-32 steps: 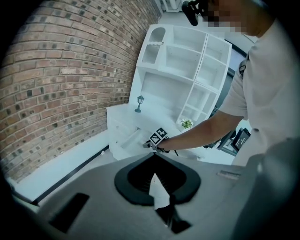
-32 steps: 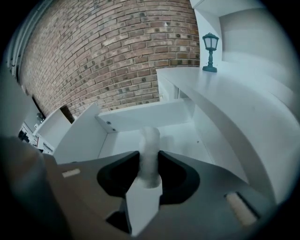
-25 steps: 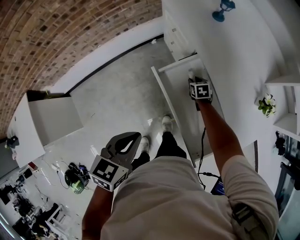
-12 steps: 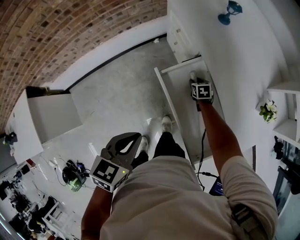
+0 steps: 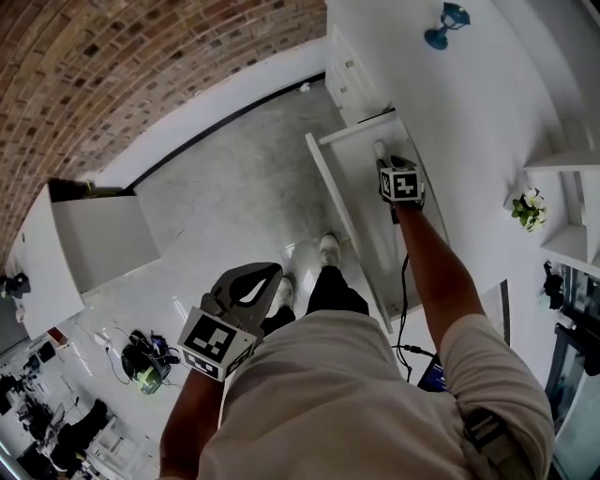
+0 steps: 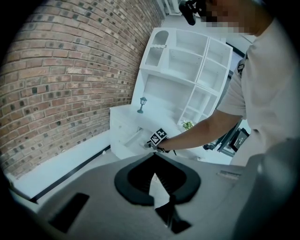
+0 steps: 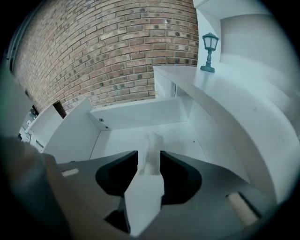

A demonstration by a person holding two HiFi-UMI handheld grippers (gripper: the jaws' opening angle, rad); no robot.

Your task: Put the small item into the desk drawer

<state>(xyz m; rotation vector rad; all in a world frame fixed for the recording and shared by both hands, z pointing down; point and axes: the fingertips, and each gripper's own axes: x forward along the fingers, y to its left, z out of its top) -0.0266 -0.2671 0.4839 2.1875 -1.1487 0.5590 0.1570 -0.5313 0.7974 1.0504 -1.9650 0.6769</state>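
Observation:
The white desk drawer (image 5: 323, 183) stands pulled open, and my right gripper (image 5: 387, 161) reaches into its far end. In the right gripper view the jaws (image 7: 149, 157) stand apart over the drawer floor (image 7: 117, 140). A small pale item (image 7: 151, 146) lies blurred just beyond them, with the pads clear of it. From the head view the item (image 5: 380, 150) is a whitish bit ahead of the gripper. My left gripper (image 5: 267, 274) hangs low by the person's waist, its jaws (image 6: 154, 158) together and empty.
A teal lamp ornament (image 5: 445, 23) stands on the white desk top (image 7: 225, 93). A small plant (image 5: 530, 208) sits on a shelf at right. A white cabinet (image 5: 94, 239) stands at left, with cables and gear (image 5: 145, 356) on the floor. A brick wall (image 5: 141, 66) runs behind.
The view has shifted slightly. My right gripper stays at the drawer's far end and the left gripper stays by the waist.

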